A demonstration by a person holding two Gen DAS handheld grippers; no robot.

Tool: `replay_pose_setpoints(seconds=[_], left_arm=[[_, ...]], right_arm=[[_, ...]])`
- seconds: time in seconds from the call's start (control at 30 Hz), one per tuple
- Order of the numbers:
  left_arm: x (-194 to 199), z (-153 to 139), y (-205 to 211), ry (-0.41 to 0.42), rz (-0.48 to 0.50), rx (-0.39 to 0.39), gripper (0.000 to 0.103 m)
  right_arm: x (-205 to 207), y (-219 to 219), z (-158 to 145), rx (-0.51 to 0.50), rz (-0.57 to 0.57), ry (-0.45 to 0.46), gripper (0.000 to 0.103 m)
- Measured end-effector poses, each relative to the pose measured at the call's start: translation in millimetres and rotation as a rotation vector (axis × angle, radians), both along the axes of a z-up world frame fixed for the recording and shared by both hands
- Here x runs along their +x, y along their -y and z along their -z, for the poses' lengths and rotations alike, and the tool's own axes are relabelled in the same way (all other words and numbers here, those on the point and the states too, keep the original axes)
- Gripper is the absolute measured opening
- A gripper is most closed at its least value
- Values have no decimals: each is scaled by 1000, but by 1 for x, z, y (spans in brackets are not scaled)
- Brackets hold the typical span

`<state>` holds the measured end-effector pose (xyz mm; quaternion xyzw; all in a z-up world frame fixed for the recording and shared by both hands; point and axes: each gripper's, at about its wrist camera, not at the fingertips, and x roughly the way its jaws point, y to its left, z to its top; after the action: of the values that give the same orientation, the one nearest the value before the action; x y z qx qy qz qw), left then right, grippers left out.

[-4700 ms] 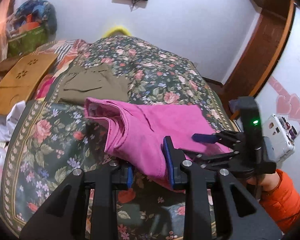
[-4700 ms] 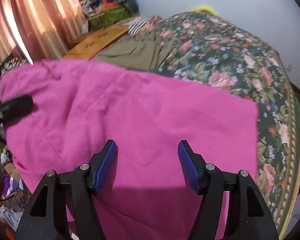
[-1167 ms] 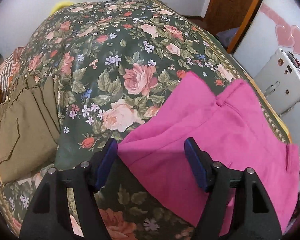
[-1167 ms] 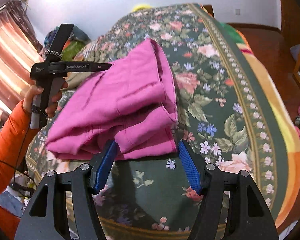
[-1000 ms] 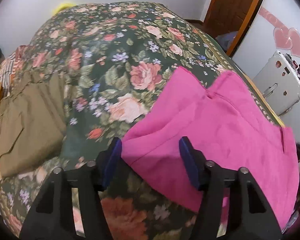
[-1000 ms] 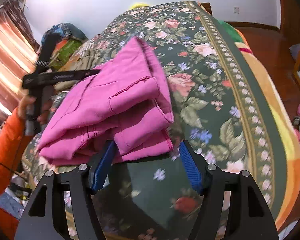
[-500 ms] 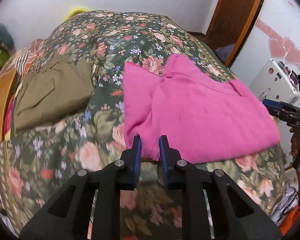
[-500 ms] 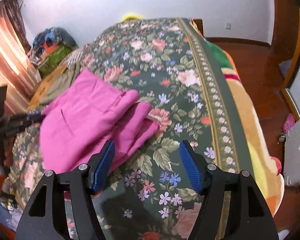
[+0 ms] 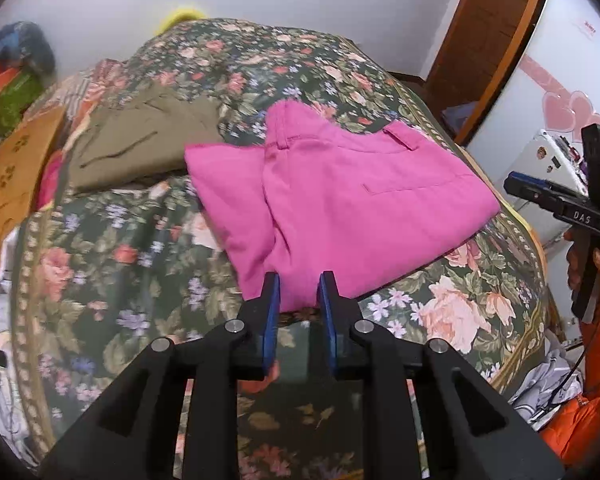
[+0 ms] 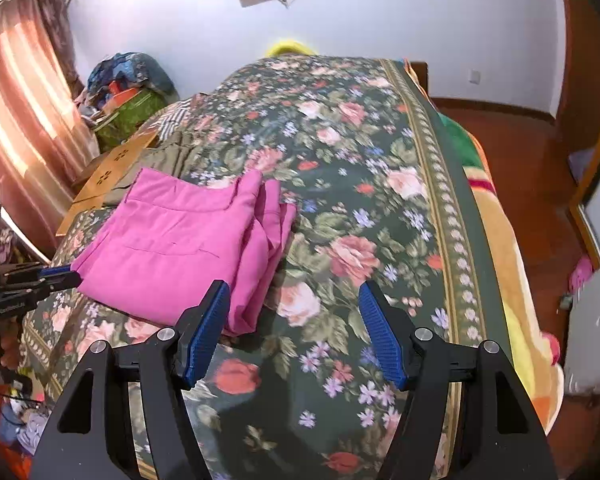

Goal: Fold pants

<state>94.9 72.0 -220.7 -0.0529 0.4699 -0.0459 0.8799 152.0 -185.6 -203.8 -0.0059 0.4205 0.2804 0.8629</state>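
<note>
The pink pants (image 9: 360,200) lie folded and flat on the floral bedspread (image 9: 140,248). My left gripper (image 9: 298,292) stands at their near edge, its jaws narrow with a pinch of pink fabric between the blue pads. In the right wrist view the pink pants (image 10: 172,248) lie left of centre, with the left gripper (image 10: 58,276) at their left corner. My right gripper (image 10: 294,312) hangs open above the bedspread with nothing between its fingers. Its left finger (image 10: 210,320) overlaps the pants' near right edge. The right gripper (image 9: 520,184) also shows at the right of the left wrist view.
Folded olive pants (image 9: 140,136) lie further back on the bed. A wooden board (image 9: 16,172) and a pile of clutter (image 10: 128,92) are beside the bed, by the curtain. An orange sleeve (image 9: 580,420) shows at the right, a white appliance (image 9: 556,160) behind it.
The left gripper's jaws closed on the pants' near edge and drew back. The pants went from raised and bunched to flat, sliding slightly toward it. The right gripper rose, still open.
</note>
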Motion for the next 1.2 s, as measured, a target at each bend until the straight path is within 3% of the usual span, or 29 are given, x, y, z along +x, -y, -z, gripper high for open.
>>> replay_pose_setpoints(seconds=[0.2, 0.37, 0.47, 0.5, 0.63, 0.8, 0.93, 1.2], left_arm=[[-7, -25, -22, 44, -70, 35, 19], [16, -39, -27, 78, -80, 30, 19], [41, -39, -18, 91, -54, 24, 33], [51, -37, -15, 92, -55, 25, 39], [89, -22, -12, 59, -50, -18, 40], [124, 10, -16, -18, -73, 27, 40], [128, 32, -26, -67, -77, -10, 45], [124, 38, -33, -57, -89, -11, 57]], right_arm=[[4, -17, -14, -5, -44, 58, 63], [18, -35, -16, -18, -88, 79, 63], [29, -49, -12, -25, -124, 86, 63], [33, -53, -10, -34, -132, 88, 63], [51, -68, 2, -78, -148, 94, 63], [81, -77, 24, -122, -149, 48, 63], [88, -79, 41, -152, -175, 11, 63], [92, -72, 47, -114, -187, -35, 65]])
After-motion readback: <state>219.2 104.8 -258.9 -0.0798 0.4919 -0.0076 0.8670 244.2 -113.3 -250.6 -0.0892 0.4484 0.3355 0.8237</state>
